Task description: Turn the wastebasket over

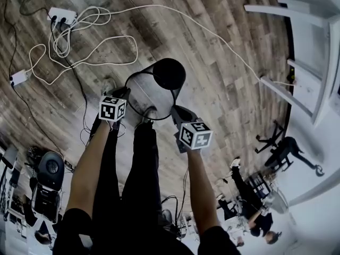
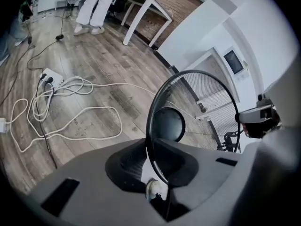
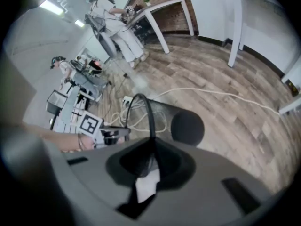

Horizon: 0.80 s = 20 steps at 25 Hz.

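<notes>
The black wire-mesh wastebasket (image 1: 159,86) is held between my two grippers, tipped so its open mouth faces me and its dark round base (image 1: 169,73) points away. My left gripper (image 1: 126,94) is shut on the left side of the rim. My right gripper (image 1: 175,111) is shut on the right side of the rim. In the left gripper view the thin rim (image 2: 150,121) runs down into the closed left gripper (image 2: 157,175), with the base (image 2: 168,124) beyond it. In the right gripper view the rim (image 3: 150,121) enters the right gripper (image 3: 148,166) the same way.
White cables (image 1: 79,52) and a power strip (image 1: 62,16) lie on the wood floor to the upper left. White table legs (image 1: 313,62) stand at the right. A black chair (image 1: 50,169) is at lower left, and people (image 1: 255,201) are at lower right.
</notes>
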### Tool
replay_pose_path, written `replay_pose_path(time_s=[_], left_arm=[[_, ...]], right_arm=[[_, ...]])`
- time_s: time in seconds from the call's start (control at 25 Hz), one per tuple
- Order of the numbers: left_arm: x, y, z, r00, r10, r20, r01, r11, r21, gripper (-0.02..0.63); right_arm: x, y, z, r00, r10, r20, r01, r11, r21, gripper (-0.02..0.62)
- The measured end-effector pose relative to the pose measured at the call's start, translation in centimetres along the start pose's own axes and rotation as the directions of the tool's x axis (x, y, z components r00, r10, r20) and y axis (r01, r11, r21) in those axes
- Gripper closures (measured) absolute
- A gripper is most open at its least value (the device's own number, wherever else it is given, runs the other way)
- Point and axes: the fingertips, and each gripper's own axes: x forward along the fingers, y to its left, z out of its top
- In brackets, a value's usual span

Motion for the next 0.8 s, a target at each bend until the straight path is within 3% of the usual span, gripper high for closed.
replay_pose_path(time_s=[0.2, 0.44, 0.8], left_arm=[[-0.8, -0.5, -0.4, 0.999, 0.028, 0.025, -0.028, 1.0, -0.007, 0.543], [-0.3, -0.9, -1.5, 0.998, 0.07, -0.01, -0.069, 0.997, 0.033, 0.543], [2.8, -1.3, -1.0, 0.992, 0.119, -0.051, -0.111, 0.984, 0.139, 0.545]], right_arm=[[1.2, -2.5, -2.7, 1.0, -0.024, -0.006, 0.025, 0.997, 0.068, 0.54], [3.1, -5.2, -5.4, 0.997, -0.079, 0.012, 0.076, 0.985, 0.156, 0.54], [7.4, -9.9, -8.3, 0.986, -0.164, 0.04, 0.145, 0.944, 0.298, 0.545]])
